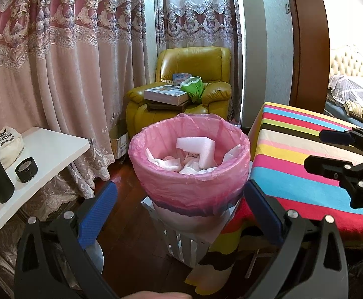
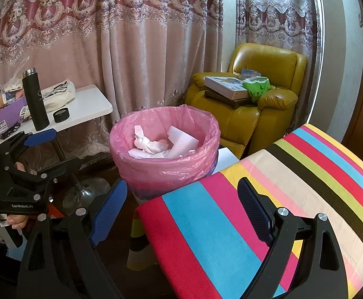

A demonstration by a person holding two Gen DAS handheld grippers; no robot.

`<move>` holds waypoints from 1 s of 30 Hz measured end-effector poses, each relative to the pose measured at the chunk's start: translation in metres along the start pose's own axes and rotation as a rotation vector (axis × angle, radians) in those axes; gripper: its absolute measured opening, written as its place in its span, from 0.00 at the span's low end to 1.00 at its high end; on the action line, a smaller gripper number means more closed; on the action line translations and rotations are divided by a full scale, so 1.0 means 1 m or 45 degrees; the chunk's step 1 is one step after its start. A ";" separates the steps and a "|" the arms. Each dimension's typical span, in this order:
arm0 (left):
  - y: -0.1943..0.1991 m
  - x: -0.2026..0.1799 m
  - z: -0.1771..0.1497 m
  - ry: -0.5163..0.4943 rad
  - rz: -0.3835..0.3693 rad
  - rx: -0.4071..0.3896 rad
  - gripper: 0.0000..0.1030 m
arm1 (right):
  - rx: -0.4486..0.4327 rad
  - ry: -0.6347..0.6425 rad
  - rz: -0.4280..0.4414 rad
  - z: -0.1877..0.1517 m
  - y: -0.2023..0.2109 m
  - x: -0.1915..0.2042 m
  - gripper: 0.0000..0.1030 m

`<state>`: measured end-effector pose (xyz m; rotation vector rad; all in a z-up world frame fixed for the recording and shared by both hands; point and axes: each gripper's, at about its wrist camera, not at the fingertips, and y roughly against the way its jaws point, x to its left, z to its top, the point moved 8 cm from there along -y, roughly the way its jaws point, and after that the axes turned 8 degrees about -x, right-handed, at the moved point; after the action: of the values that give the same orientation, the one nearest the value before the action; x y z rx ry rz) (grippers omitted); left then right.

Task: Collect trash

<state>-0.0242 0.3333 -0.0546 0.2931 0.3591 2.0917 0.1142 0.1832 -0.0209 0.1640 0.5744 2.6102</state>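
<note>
The left gripper [image 1: 180, 208] hangs with its blue pads [image 1: 99, 214] spread wide and nothing between them, aimed down at the bin [image 1: 188, 174] just ahead. The right gripper [image 2: 182, 205] is likewise wide open and empty, hovering over the striped cloth [image 2: 293, 174] that covers the surface beside the bin; in the left view it shows at the right edge above that cloth. The bin stands on the dark wooden floor [image 1: 126, 186], lined with a pink bag [image 2: 161, 164] folded over its rim. Inside lie the trash pieces: an L-shaped white foam block [image 1: 198, 149] and crumpled white paper [image 2: 151, 145], one wad seemingly knotted, though the view is too coarse to be sure. To the left stands a white table [image 2: 91, 107] carrying a black flask [image 2: 34, 99], a black tape roll [image 2: 61, 115] and a cloth bag [image 2: 59, 94]. Behind the bin, against the curtains [image 2: 131, 49], is a yellow armchair [image 2: 268, 99] holding a flat box [image 2: 226, 87] and a green bag [image 2: 258, 88]. A hand [image 2: 14, 220] grips the left gripper's handle.
</note>
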 end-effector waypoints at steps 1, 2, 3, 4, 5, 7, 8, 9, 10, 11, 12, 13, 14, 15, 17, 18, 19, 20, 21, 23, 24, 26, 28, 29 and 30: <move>0.000 0.000 0.000 0.002 -0.001 0.000 0.96 | 0.001 0.001 0.001 0.000 0.000 0.000 0.82; -0.001 0.001 0.000 0.004 -0.002 0.001 0.96 | 0.002 0.003 0.000 0.000 0.000 0.000 0.82; -0.001 0.000 0.000 0.006 -0.004 0.001 0.96 | 0.004 0.004 0.000 0.000 -0.001 0.000 0.82; -0.001 0.001 0.000 0.007 -0.004 0.001 0.96 | 0.004 0.004 0.000 -0.001 -0.001 0.000 0.82; -0.002 0.001 0.000 0.006 -0.003 0.001 0.96 | 0.005 0.004 0.002 -0.001 -0.002 0.001 0.82; -0.001 0.001 0.000 0.004 -0.005 0.002 0.96 | 0.006 0.005 0.002 -0.002 -0.002 0.001 0.82; -0.002 0.001 0.000 0.003 -0.007 0.003 0.96 | 0.007 0.004 0.002 -0.002 -0.002 0.001 0.82; -0.001 0.000 0.000 0.003 -0.007 0.002 0.96 | 0.007 0.002 0.004 -0.002 -0.002 0.001 0.82; -0.002 0.001 0.000 0.001 -0.008 0.002 0.96 | 0.007 0.001 0.004 -0.002 -0.002 0.001 0.82; -0.002 0.001 0.000 0.000 -0.008 0.001 0.96 | 0.007 0.002 0.003 -0.002 -0.002 0.001 0.82; -0.002 0.001 0.000 0.000 -0.010 0.001 0.96 | 0.007 0.002 0.003 -0.002 -0.002 0.001 0.82; -0.002 0.001 0.000 -0.001 -0.011 0.001 0.96 | 0.008 0.003 0.004 -0.002 -0.002 0.001 0.82; -0.002 0.001 -0.001 -0.002 -0.012 0.001 0.96 | 0.007 0.004 0.003 -0.002 -0.002 0.001 0.82; -0.003 0.002 -0.001 -0.003 -0.012 0.000 0.96 | 0.006 0.003 0.002 -0.002 -0.002 0.001 0.82; -0.002 0.001 -0.001 -0.002 -0.011 0.001 0.96 | 0.007 0.001 0.004 -0.002 -0.002 0.001 0.82; -0.002 0.001 -0.001 -0.002 -0.012 0.002 0.96 | 0.007 0.003 0.002 -0.002 -0.002 0.001 0.82; -0.003 0.001 -0.001 -0.004 -0.012 0.001 0.96 | 0.007 0.003 0.001 -0.002 -0.002 0.001 0.82; -0.003 0.001 0.000 -0.005 -0.012 0.001 0.96 | 0.007 0.003 0.004 -0.002 -0.002 0.001 0.82; -0.003 0.001 0.000 -0.006 -0.011 0.000 0.96 | 0.007 0.002 0.004 -0.002 -0.002 0.001 0.82; -0.003 0.001 0.000 -0.005 -0.012 0.001 0.96 | 0.007 0.004 0.003 -0.002 -0.002 0.001 0.82; -0.003 0.001 -0.001 -0.004 -0.012 0.002 0.96 | 0.008 0.005 0.002 -0.002 -0.002 0.001 0.82; -0.003 0.001 -0.001 -0.004 -0.014 0.002 0.96 | 0.008 0.002 0.003 -0.002 -0.002 0.001 0.82; -0.003 0.001 -0.001 -0.005 -0.013 0.002 0.96 | 0.008 0.002 0.003 -0.002 -0.002 0.001 0.82; -0.003 0.000 -0.001 -0.006 -0.012 0.002 0.96 | 0.008 0.003 0.003 -0.002 -0.002 0.001 0.82; -0.004 0.001 0.000 -0.008 -0.013 0.002 0.96 | 0.008 0.003 0.002 -0.002 -0.002 0.001 0.82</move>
<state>-0.0219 0.3355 -0.0562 0.2979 0.3580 2.0804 0.1138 0.1849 -0.0237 0.1632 0.5838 2.6103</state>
